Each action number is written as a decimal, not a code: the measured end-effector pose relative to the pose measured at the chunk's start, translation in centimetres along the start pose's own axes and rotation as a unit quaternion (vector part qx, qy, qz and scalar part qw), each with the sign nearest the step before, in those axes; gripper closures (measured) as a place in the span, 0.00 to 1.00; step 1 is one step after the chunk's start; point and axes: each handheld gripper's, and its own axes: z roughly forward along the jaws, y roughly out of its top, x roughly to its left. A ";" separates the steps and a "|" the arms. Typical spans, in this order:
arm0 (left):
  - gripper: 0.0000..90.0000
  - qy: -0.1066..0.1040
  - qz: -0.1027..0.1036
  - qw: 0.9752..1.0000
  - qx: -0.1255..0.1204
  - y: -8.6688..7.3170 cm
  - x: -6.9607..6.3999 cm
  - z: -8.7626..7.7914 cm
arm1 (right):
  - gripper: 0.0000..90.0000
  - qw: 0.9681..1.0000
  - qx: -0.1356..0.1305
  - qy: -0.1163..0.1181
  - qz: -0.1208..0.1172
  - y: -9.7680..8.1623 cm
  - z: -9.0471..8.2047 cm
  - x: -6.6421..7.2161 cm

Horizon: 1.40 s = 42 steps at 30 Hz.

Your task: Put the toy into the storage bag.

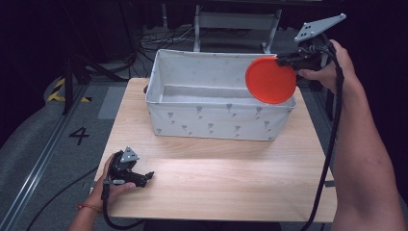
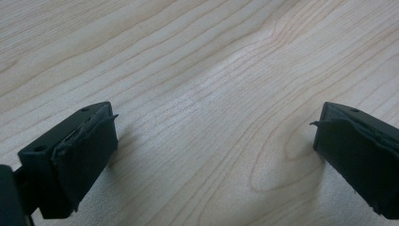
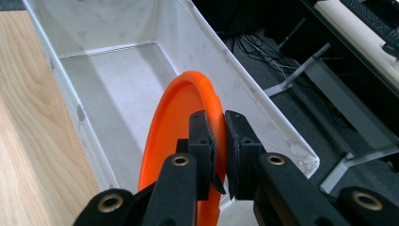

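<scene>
Right hand-held gripper (image 1: 284, 59) clamped on the rim of a round orange plastic plate (image 1: 270, 80), held on edge above the right end of the white fabric bin (image 1: 211, 120), apparently just inside; left hand-held gripper (image 1: 146, 177) resting open on the wooden table (image 1: 216, 178).

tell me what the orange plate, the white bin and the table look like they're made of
Orange plate: likely plastic, smooth, evenly coloured, with a thin moulded rim.
White bin: apparently fabric, matte with small grey printed motifs and soft, slightly bowed walls.
Table: wood or wood-look laminate; visible grain, light sheen.
</scene>
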 end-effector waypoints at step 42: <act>0.01 0.000 0.001 1.000 0.001 0.0 0.0 0.0 | 0.91 0.990 0.085 0.090 -0.066 -4.5 6.6 2.5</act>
